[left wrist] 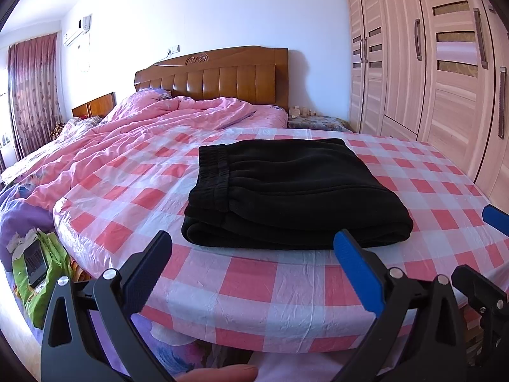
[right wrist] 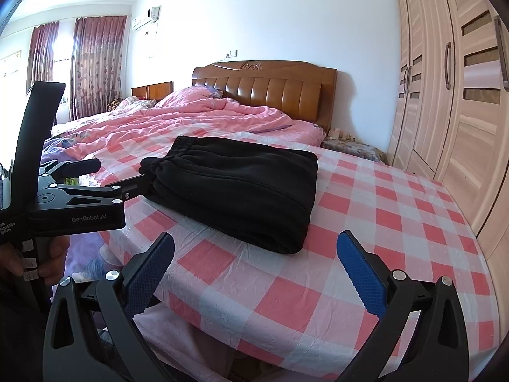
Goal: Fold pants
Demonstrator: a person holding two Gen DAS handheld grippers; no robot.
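Pants: black fleece pants (left wrist: 296,191), folded into a thick rectangle, lie on the pink-and-white checked bench (left wrist: 248,289).
Left gripper (left wrist: 254,245): jaws apart, empty, just short of the pants.
Right gripper (right wrist: 256,248): jaws apart, empty, near the pants' folded edge.

The folded pants (left wrist: 296,191) lie on the table (left wrist: 254,289). Behind the table stands the bed (left wrist: 159,121), and the wardrobe (left wrist: 445,63) stands to the table's right.

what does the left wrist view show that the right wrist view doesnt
Only the left wrist view: a green bag with a dark phone-like object on it, beside the table. Only the right wrist view: the left claw from the side, open beside the pants, and a second curtain panel. Both: folded black pants on the checkered tablecloth, the headboard, and the open right claw.
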